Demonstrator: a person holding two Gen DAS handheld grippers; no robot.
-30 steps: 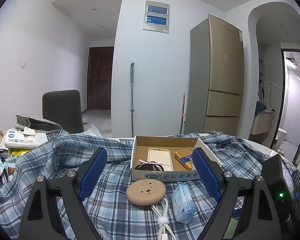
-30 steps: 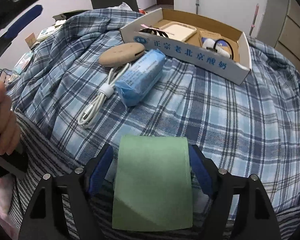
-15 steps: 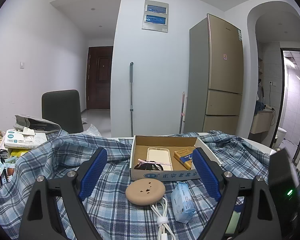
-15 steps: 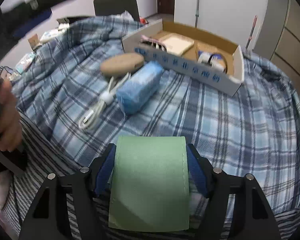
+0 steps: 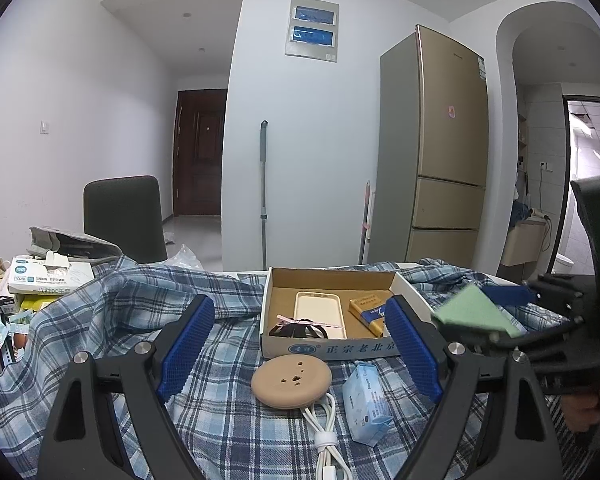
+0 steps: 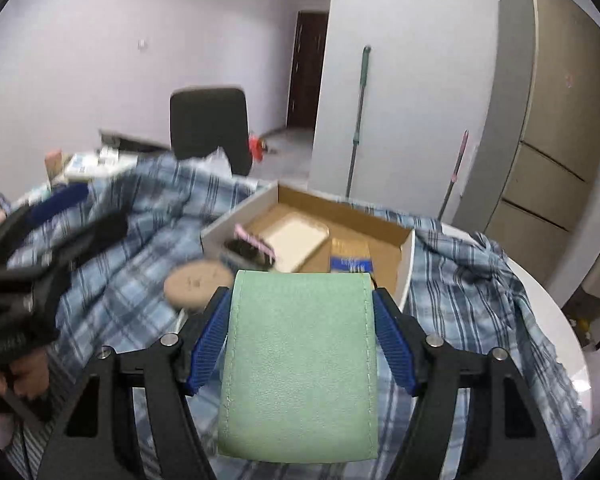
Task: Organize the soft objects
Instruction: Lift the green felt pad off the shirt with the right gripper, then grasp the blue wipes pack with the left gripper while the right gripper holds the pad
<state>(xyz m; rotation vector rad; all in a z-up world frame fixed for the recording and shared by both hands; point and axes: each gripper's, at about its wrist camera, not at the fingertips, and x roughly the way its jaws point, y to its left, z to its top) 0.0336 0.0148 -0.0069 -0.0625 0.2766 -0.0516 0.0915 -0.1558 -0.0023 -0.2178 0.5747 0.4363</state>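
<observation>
Above the bench's near edge, the right gripper [image 6: 300, 320] clamps a green pouch [image 6: 300, 364] (jaws just narrowed); left gripper [image 5: 300, 344] gapes empty.

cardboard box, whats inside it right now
Inside the cardboard box: a cream phone case, a yellow packet and a dark coiled item with a pink strip. Its right end is hidden behind the left gripper's finger.

Both handheld grippers share one build: the left gripper [image 5: 296, 344] and the right gripper [image 6: 302, 330] have matte black plastic frames branching into two arms, each fixed with silver round-headed screws. Their jaws carry bright blue ribbed pads. A small green light glows on the right unit's black housing.
</observation>
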